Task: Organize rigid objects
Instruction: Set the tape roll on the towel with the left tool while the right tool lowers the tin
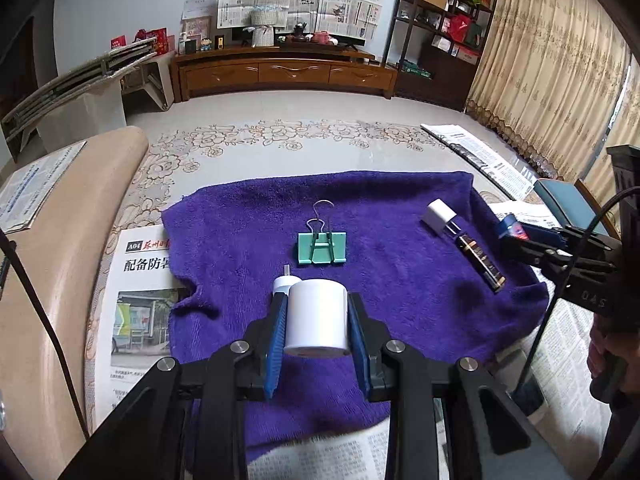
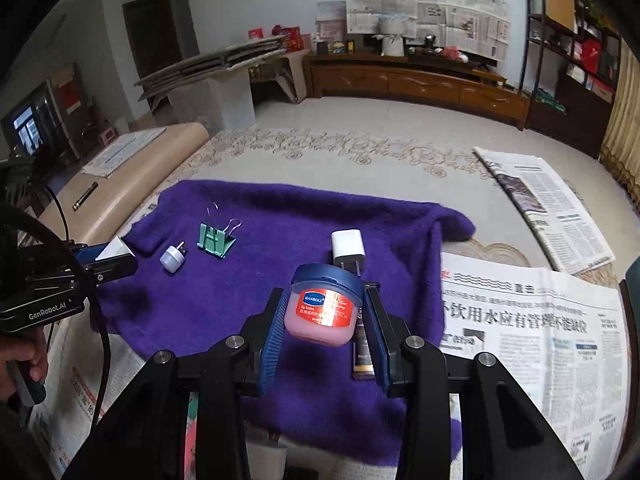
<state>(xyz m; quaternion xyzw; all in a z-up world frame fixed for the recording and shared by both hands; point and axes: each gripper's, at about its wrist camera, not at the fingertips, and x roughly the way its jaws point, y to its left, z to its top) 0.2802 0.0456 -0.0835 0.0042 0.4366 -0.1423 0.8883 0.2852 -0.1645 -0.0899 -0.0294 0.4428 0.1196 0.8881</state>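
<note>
My left gripper (image 1: 317, 308) is shut on a white cylinder (image 1: 317, 318) and holds it above the purple towel (image 1: 400, 300). My right gripper (image 2: 325, 300) is shut on a pink balm jar with a blue lid (image 2: 325, 306) above the towel (image 2: 192, 308). On the towel lie a green binder clip (image 1: 321, 247) (image 2: 214, 240), a white charger plug (image 1: 439, 216) (image 2: 348, 250), a dark slim tube (image 1: 482, 262) (image 2: 363, 350) and a small white USB light (image 1: 285, 282) (image 2: 173, 258). The right gripper also shows in the left wrist view (image 1: 516, 236), the left one in the right wrist view (image 2: 114, 256).
Newspapers (image 2: 528, 340) lie under and around the towel on the patterned floor. A beige bench (image 1: 60, 260) stands at the left. A wooden TV cabinet (image 1: 280, 72) and a shelf (image 1: 444, 20) stand at the far wall, curtains (image 1: 548, 80) at the right.
</note>
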